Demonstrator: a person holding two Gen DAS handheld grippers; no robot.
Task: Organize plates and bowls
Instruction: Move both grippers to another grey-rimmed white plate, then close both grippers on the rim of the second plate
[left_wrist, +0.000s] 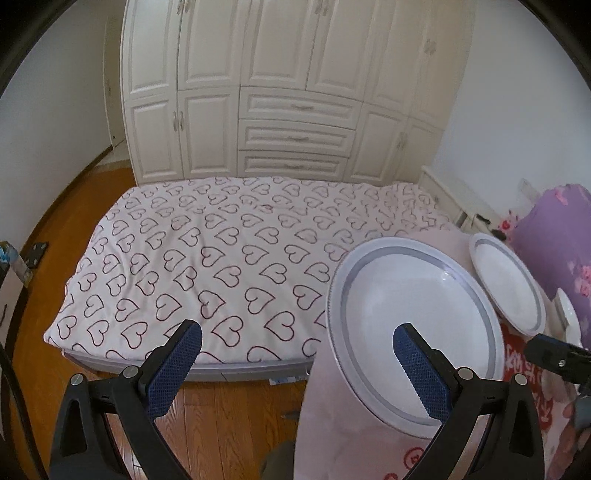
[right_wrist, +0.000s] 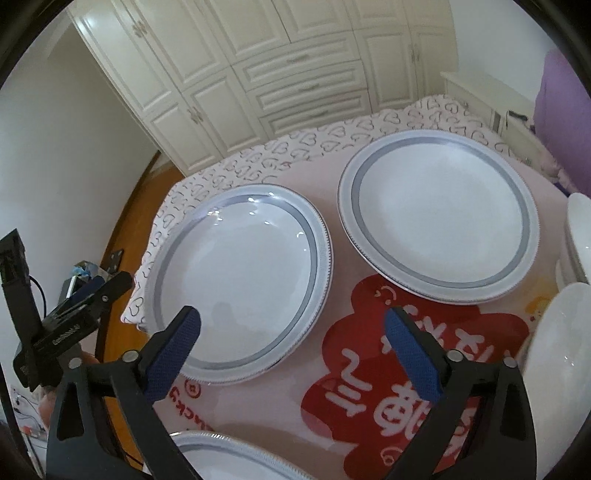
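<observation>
The left gripper (left_wrist: 295, 354) stands wide and empty, its right finger over the near-left plate (left_wrist: 413, 328) and its left finger over the bed (left_wrist: 184, 251); the plate's rim lies between the jaws. This plate overhangs the left edge of the pink tablecloth (right_wrist: 354, 306). The right gripper (right_wrist: 291, 334), also wide and empty, hovers just right of the same plate (right_wrist: 240, 284). The far-right plate (right_wrist: 439, 218) lies ahead and right. The left gripper is judged nearer for a rim grasp.

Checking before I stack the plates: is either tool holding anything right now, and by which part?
Nothing is held. The left tool and the right tool are both open, with no pad pressing on a plate.
</observation>
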